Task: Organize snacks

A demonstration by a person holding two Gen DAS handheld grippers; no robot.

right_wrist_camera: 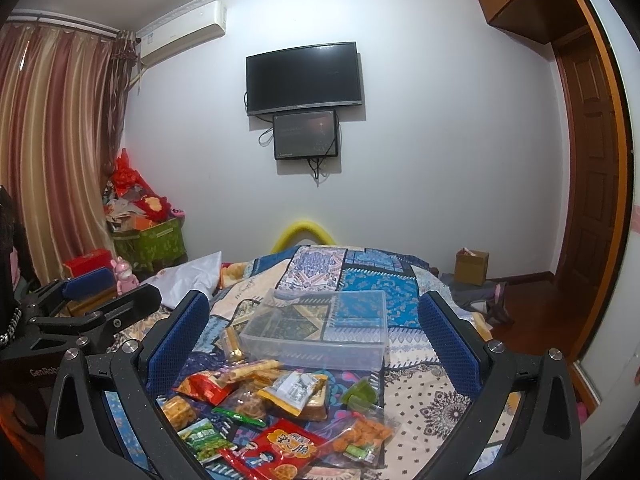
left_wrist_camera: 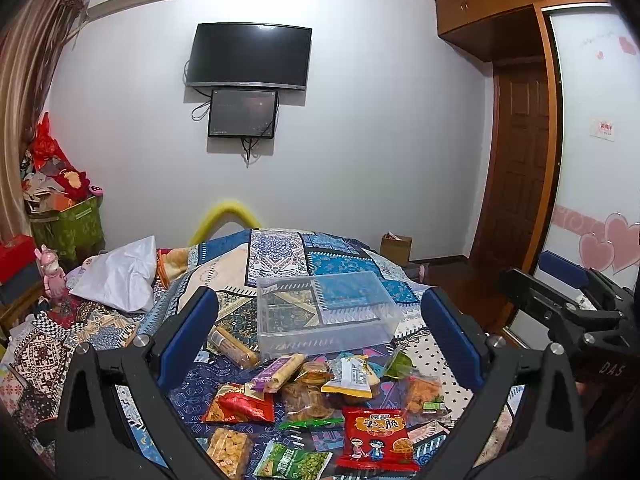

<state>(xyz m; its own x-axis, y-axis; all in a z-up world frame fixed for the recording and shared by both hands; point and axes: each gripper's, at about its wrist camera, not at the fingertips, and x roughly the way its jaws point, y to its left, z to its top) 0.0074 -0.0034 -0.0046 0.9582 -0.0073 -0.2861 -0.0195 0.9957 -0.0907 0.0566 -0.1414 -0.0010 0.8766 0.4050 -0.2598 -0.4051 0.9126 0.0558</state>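
On the left, the left gripper (left_wrist_camera: 320, 332) hovers with its jaws spread wide and empty above the patchwork bedspread (left_wrist_camera: 276, 256). Beneath it lies the pile of snack packets (left_wrist_camera: 320, 404), loose and overlapping, with a red cartoon packet (left_wrist_camera: 374, 442) nearest and the clear plastic bin (left_wrist_camera: 324, 312) just behind, empty. To the right, the right gripper (right_wrist_camera: 314, 340) also hangs with jaws wide apart, holding nothing. The packets are slick and stacked, so a pinch could likely drag two at once or slip off; the light bin may slide on the soft bed.
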